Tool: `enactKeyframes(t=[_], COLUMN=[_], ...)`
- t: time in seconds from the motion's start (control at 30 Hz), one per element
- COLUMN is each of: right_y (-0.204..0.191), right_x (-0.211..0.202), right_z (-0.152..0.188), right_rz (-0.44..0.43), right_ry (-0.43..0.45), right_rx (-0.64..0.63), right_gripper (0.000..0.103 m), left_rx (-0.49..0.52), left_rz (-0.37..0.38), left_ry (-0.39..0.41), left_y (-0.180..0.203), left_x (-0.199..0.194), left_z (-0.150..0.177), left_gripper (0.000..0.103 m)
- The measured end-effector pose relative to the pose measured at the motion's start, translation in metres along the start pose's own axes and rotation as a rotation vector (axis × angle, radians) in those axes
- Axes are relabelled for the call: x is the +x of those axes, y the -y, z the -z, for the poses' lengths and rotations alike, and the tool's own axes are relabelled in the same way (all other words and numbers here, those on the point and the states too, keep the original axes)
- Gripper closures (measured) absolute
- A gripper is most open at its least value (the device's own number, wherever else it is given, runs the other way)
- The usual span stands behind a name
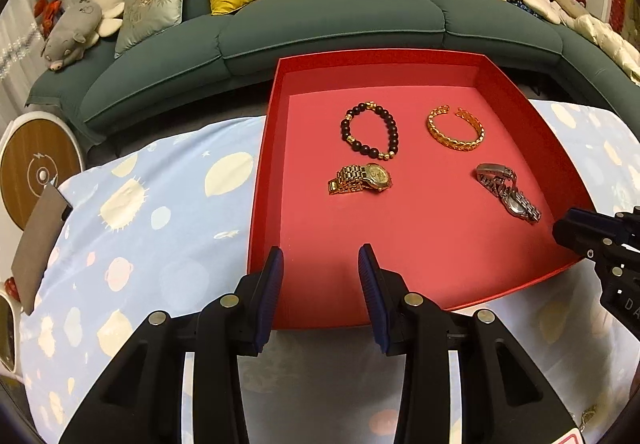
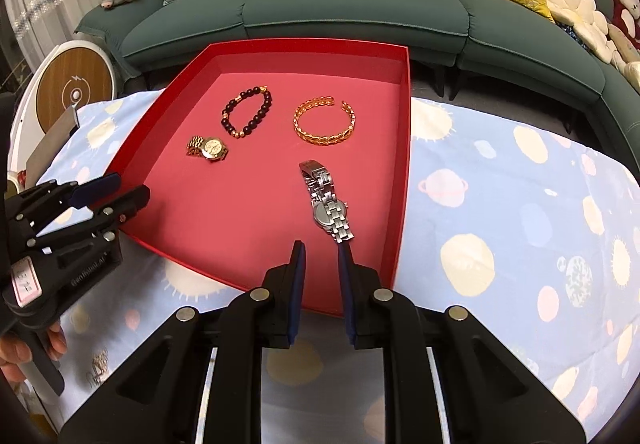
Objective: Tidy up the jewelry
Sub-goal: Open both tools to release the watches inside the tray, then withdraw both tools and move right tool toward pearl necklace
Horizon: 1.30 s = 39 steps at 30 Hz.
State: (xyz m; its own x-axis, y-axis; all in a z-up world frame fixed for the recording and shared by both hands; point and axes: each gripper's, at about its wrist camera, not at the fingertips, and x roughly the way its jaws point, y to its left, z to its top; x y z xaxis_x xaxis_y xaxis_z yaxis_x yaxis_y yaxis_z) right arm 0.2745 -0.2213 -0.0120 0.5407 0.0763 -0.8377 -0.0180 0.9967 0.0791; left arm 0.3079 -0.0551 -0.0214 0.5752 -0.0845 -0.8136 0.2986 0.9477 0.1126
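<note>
A red tray (image 1: 280,91) (image 2: 404,171) lies on the blue patterned cloth. In it are a dark bead bracelet (image 1: 370,129) (image 2: 248,116), a gold cuff bangle (image 1: 456,127) (image 2: 325,120), a gold watch (image 1: 360,177) (image 2: 208,148) and a silver watch (image 1: 508,191) (image 2: 330,203). My left gripper (image 1: 320,260) (image 2: 120,189) is open and empty over the tray's near edge. My right gripper (image 2: 322,250) (image 1: 564,232) is open and empty, its tips just short of the silver watch's near end.
A green sofa (image 1: 332,19) with yellow and grey cushions stands behind the table. A round wooden-topped device (image 1: 36,167) and a grey card (image 1: 38,244) are at the left. A small gold item (image 2: 98,364) lies on the cloth (image 2: 500,203) near the hand.
</note>
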Motion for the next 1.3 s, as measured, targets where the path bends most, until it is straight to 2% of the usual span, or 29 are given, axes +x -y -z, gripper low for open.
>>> enactKeyframes(t=[0.17,0.37,0.47,0.63,0.77,0.9,0.97,1.03,1.07,1.17,1.3], right_y=[0.006,0.012,0.020,0.024,0.019,0.016,0.016,0.015,0.015,0.018,0.007], right_x=[-0.008,-0.016,-0.017,-0.043,-0.087,-0.125,-0.141,-0.154,-0.159,-0.164,-0.143], right_z=[0.005,0.007,0.008,0.007,0.012,0.033,0.050,0.066,0.076,0.105,0.136], right_rz=[-0.008,0.006,-0.015,-0.011,-0.023,-0.044,-0.032,-0.017,-0.018,-0.065,-0.099], right_ry=[-0.008,-0.015,-0.017,0.038,0.118,0.154,0.164,0.171,0.171,0.153,0.082], right_rx=[0.043,0.064,0.095,0.108,0.099,0.102,0.101,0.107,0.119,0.171,0.201], right_gripper=[0.088,0.082,0.082,0.082,0.082,0.074,0.072,0.066,0.065,0.064,0.064], left_rx=[-0.019,-0.040,-0.055,-0.162,-0.214,-0.220,-0.235,-0.246,-0.250,-0.257,-0.253], left_rz=[0.019,0.013,0.014,0.037,0.069,0.072,0.073,0.072,0.067,0.048,0.013], left_ry=[-0.002,-0.014,-0.026,0.001,0.050,0.083,0.095,0.101,0.100,0.091,0.092], left_y=[-0.002,0.002,0.005,-0.002,-0.003,-0.002,-0.005,-0.009,-0.011,-0.016,-0.022], left_x=[-0.004,-0.009,-0.013,-0.036,-0.073,-0.109,-0.125,-0.139,-0.145,-0.155,-0.163], left_z=[0.004,0.010,0.012,0.007,0.004,0.015,0.028,0.044,0.052,0.075,0.100], left_gripper=[0.065,0.065,0.065,0.065,0.065,0.064,0.055,0.048,0.047,0.047,0.047])
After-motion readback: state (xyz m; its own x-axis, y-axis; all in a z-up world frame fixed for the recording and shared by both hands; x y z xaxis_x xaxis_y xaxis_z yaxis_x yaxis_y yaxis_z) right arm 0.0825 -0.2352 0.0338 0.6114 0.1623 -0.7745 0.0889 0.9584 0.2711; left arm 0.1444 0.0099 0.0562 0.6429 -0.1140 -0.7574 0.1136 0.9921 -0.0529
